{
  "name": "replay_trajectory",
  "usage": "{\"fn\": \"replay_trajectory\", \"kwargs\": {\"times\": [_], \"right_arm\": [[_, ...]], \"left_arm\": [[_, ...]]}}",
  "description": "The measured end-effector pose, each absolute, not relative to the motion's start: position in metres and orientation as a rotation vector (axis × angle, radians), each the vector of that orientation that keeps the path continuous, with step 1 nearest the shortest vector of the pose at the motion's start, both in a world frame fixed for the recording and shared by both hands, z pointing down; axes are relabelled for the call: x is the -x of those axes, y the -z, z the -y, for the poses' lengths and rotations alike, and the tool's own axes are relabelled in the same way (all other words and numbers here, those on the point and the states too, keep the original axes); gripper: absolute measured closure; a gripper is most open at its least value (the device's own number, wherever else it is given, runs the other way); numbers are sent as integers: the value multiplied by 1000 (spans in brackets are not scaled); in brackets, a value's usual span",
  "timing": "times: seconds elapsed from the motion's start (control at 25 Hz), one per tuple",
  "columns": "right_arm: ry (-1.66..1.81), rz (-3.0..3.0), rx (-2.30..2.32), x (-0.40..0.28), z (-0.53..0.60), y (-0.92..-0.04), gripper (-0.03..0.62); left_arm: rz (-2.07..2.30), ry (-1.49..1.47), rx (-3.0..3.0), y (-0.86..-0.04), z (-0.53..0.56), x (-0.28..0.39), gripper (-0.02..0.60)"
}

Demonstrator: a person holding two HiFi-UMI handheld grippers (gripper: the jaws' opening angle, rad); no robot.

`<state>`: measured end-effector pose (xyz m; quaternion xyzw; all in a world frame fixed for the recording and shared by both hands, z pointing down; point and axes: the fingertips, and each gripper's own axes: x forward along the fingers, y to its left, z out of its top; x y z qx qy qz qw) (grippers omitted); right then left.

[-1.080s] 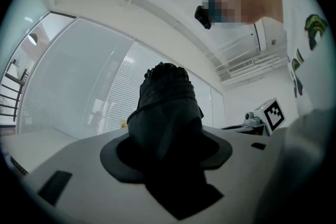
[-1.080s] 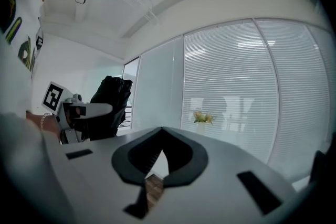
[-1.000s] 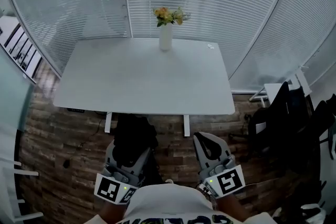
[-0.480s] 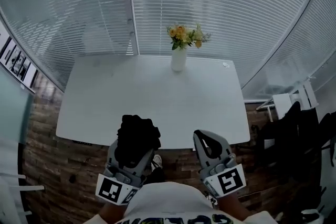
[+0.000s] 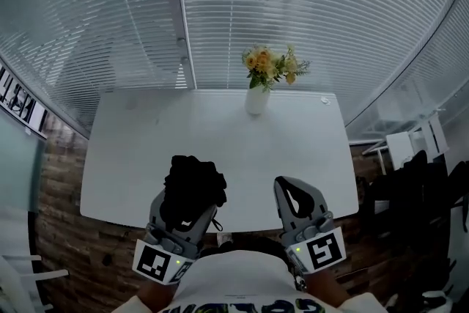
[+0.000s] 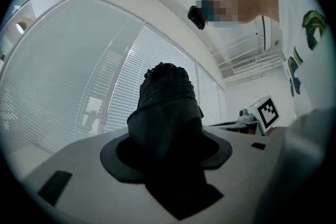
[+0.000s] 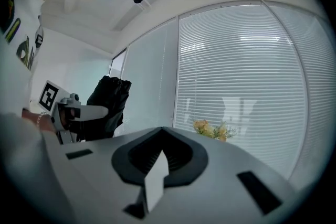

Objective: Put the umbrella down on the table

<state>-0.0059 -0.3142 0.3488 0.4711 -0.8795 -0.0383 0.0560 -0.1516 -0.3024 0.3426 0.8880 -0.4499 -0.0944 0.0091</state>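
A folded black umbrella (image 5: pixel 194 183) stands up out of my left gripper (image 5: pixel 189 203), which is shut on it. It hangs over the near edge of the white table (image 5: pixel 139 135), left of centre. In the left gripper view the umbrella (image 6: pixel 165 107) fills the middle and hides the jaws. My right gripper (image 5: pixel 287 183) is level beside it, over the same near edge, its fingertips together with nothing in them. The right gripper view shows the umbrella (image 7: pixel 107 105) off to its left.
A white vase (image 5: pixel 256 100) of flowers (image 5: pixel 272 66) stands at the table's far edge, with a small white object (image 5: pixel 325 100) at the far right corner. Slatted blinds wall in the back. Black chairs (image 5: pixel 418 187) stand to the right and a brick-pattern floor (image 5: pixel 58 172) lies below.
Both grippers and the view have moved forward toward the table. The umbrella and the right gripper, earlier over the floor, are now over the table's near edge.
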Motion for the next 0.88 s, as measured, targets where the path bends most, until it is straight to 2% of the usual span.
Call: {"fn": "replay_trajectory", "kwargs": {"times": [0.48,0.88], "right_arm": [[114,2683,-1411,-13,344,-347,585],[121,2704,-1386,-63,351,-341,585]], "left_arm": [[1413,297,-2774,-340,330,130,331],[1451,284,-2762,-336,334,82,331]]}}
